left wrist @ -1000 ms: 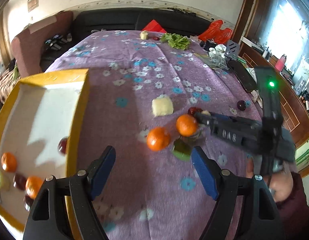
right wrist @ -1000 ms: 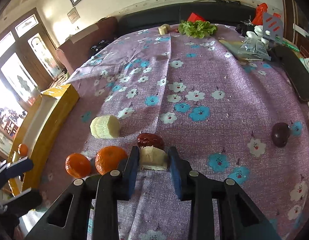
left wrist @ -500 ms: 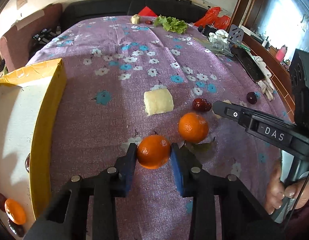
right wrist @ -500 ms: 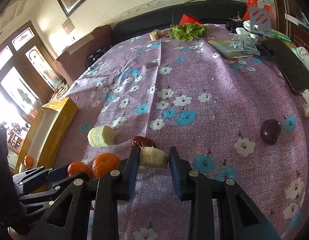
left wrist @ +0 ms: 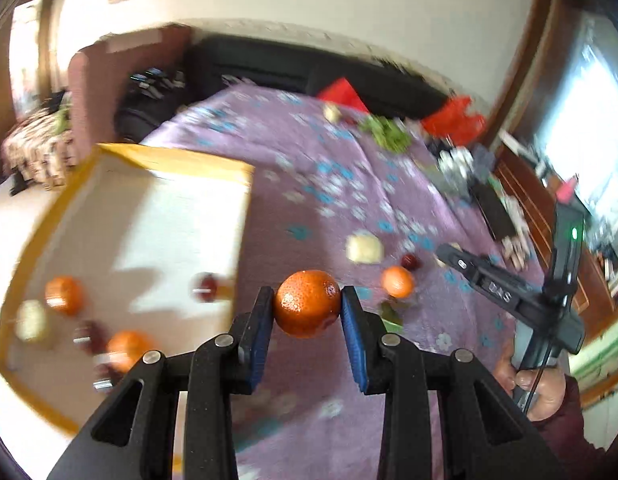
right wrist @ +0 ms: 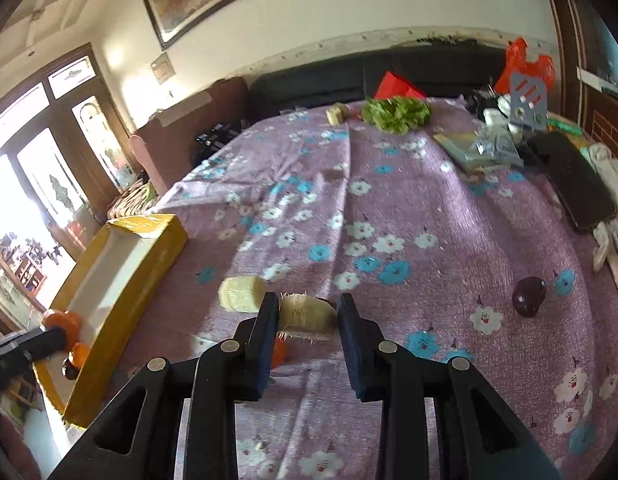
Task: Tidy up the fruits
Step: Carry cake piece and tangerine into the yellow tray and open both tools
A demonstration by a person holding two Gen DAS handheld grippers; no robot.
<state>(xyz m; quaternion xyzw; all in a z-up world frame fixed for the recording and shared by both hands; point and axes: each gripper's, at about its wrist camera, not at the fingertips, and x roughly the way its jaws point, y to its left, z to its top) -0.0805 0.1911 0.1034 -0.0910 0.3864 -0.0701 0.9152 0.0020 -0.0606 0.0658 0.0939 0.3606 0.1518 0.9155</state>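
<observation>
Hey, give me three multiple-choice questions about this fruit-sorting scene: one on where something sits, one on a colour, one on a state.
1. Where does the yellow-rimmed cardboard box lie?
A. at the flowered purple tablecloth's left edge
B. beside the green lettuce
C. under the right tool

2. What colour is the round fruit in the left tool?
A. green
B. orange
C. purple

3. What is the right tool doing?
A. standing open
B. shut on nothing
C. shut on a pale fibrous fruit chunk

Answers:
1 A: the box sits at the tablecloth's left edge, far from the lettuce.
2 B: the round orange fruit fills the jaws.
3 C: both pads press the pale fibrous fruit chunk.
</observation>
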